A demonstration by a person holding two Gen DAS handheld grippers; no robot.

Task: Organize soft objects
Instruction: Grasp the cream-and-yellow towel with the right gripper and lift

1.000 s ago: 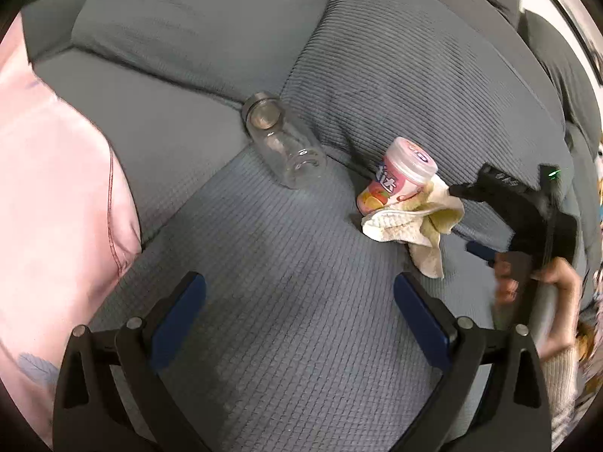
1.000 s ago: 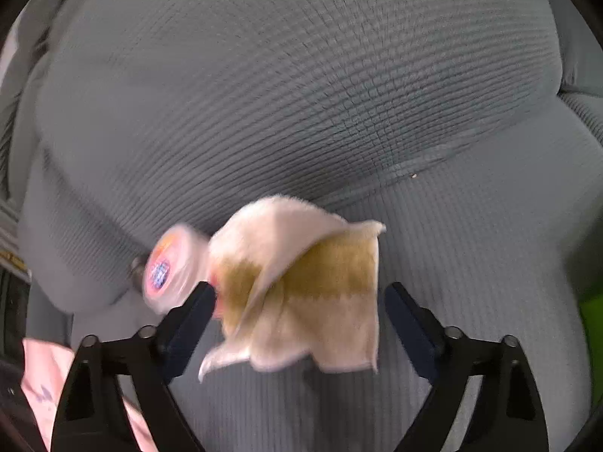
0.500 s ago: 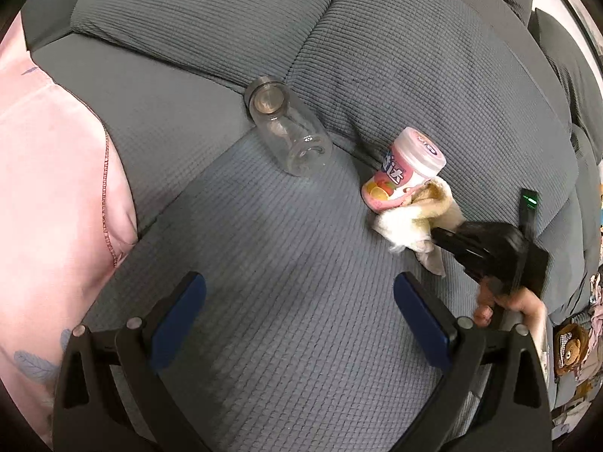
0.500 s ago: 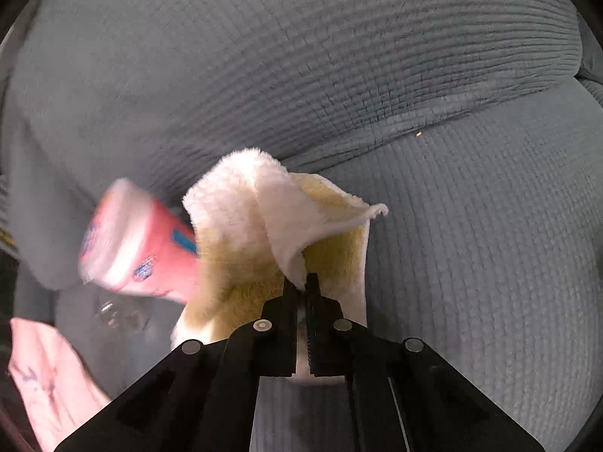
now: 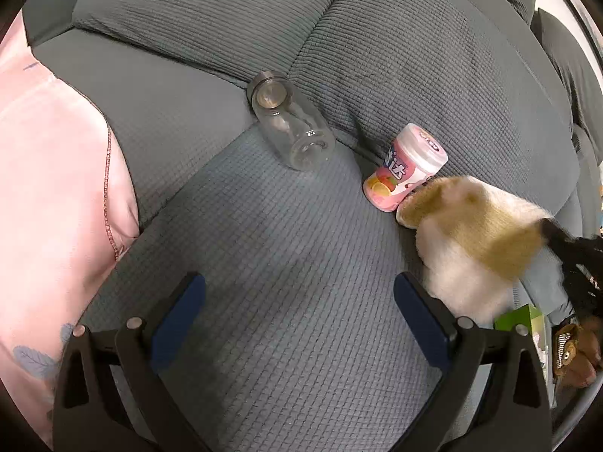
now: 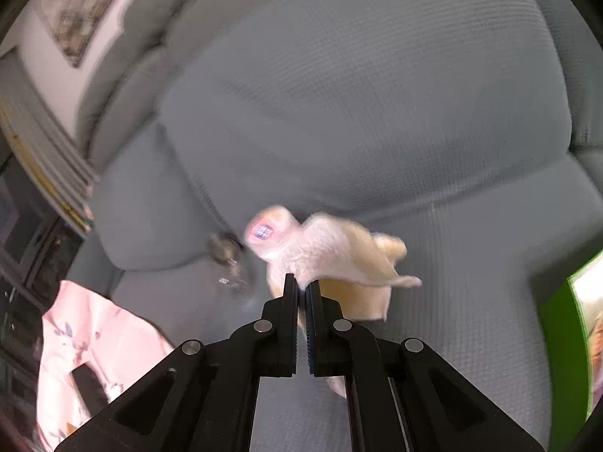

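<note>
Now that my right fingers [image 6: 301, 282] have shut on the cloth [image 6: 339, 256] and lifted it off the sofa [image 5: 301, 263] beside the pink tub [image 5: 405, 169], my left fingers [image 5: 299, 301] stay open, and I can carry it away.

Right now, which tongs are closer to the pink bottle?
Right. The right tongs grip the towel beside the pink bottle; the left tongs hang open farther back over the sofa seat.

left gripper [image 5: 299, 316] spread wide, right gripper [image 6: 301, 282] clamped
</note>
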